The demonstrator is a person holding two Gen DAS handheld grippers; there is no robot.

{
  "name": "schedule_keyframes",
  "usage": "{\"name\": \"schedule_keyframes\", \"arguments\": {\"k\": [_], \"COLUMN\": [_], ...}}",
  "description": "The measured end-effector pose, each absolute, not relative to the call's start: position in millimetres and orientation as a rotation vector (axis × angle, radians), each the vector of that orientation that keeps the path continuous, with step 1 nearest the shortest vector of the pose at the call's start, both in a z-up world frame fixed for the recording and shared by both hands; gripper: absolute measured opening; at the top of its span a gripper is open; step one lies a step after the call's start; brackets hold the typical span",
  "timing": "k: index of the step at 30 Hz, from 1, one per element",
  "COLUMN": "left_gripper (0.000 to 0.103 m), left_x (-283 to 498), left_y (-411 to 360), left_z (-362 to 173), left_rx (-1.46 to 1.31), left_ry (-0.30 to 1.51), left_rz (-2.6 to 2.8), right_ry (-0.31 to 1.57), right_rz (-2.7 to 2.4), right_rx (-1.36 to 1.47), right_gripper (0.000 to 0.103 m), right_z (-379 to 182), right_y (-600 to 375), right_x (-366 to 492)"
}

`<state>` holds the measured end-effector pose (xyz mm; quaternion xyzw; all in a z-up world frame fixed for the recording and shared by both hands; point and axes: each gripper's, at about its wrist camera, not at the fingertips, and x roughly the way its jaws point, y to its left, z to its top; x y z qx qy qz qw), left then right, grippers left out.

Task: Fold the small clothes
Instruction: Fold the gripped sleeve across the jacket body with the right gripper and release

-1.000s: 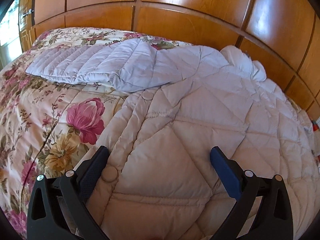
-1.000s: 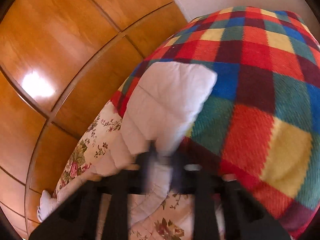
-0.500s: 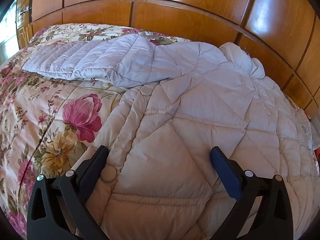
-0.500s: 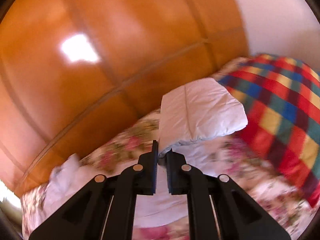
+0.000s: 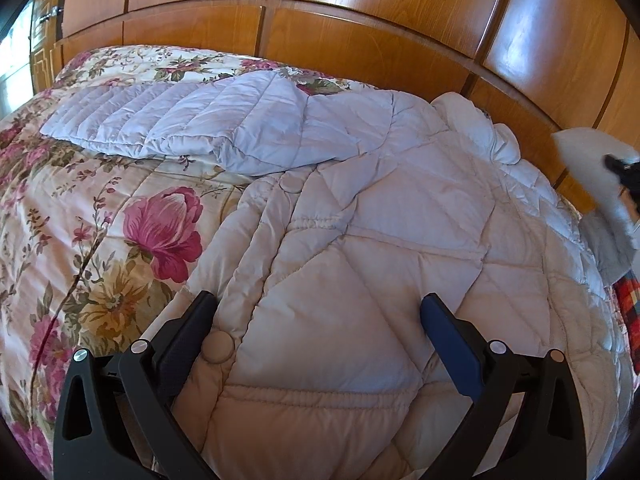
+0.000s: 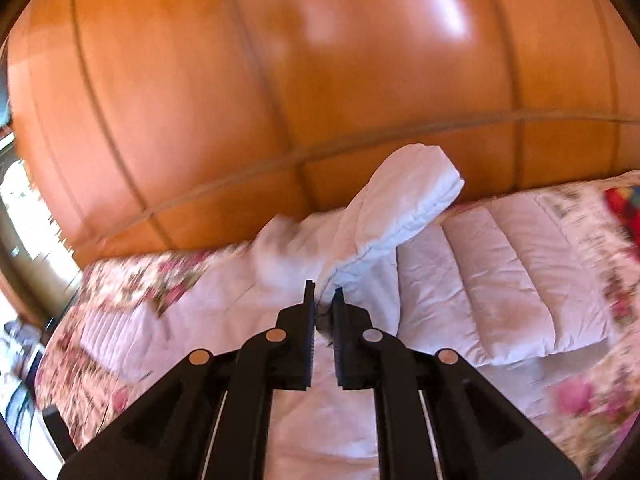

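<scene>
A cream quilted jacket (image 5: pixel 360 264) with round buttons lies spread on the floral bedspread (image 5: pixel 80 216). Its left sleeve (image 5: pixel 192 128) is folded across the top. My left gripper (image 5: pixel 316 308) is open, its fingers low over the jacket's lower front, empty. My right gripper (image 6: pixel 323 300) is shut on the jacket's other sleeve (image 6: pixel 400 208) and holds it lifted above the bed; the sleeve stands up in front of the wooden wall. In the left wrist view the right gripper (image 5: pixel 624 172) and the lifted sleeve (image 5: pixel 588 152) show blurred at the far right.
A wooden panelled wall (image 5: pixel 360 20) runs along the far side of the bed. A colourful checked blanket (image 5: pixel 628 300) lies at the bed's right edge, also seen in the right wrist view (image 6: pixel 624 204). A bright window (image 5: pixel 12 52) is at far left.
My right gripper has swung left with the sleeve, away from the checked blanket and toward the jacket's body. My left gripper has stayed open over the jacket, shifting slightly.
</scene>
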<state>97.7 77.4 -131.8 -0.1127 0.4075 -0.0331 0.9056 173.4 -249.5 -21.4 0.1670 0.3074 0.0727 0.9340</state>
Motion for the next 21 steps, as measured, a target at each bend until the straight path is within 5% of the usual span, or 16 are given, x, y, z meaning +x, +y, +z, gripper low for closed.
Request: {"name": "schedule_keyframes", "arguments": {"k": [5, 7, 8, 11, 21], "left_gripper": [0.1, 0.1, 0.1, 0.1, 0.1], "left_x": [91, 88, 87, 88, 148], "left_y": [85, 87, 87, 84, 22], "left_z": [-123, -115, -111, -93, -65], "left_rx": [-0.3, -0.33, -0.344, -0.372, -0.32], "left_ry": [0.804, 0.785, 0.775, 0.754, 0.772], "left_rz": [-0.072, -0.063, -0.063, -0.081, -0.223], "right_ry": [0.742, 0.8, 0.828, 0.824, 0.719], "right_rz": [0.248, 0.293, 0.323, 0.4, 0.278], "right_rx": [0.316, 0.329, 0.345, 0.375, 0.617], "right_gripper": [0.011, 0.029, 0.05, 0.061, 0.064], "right_z": [-65, -80, -86, -90, -84], "right_y": [-203, -193, -190, -188, -296], "right_x": [185, 184, 182, 171, 101]}}
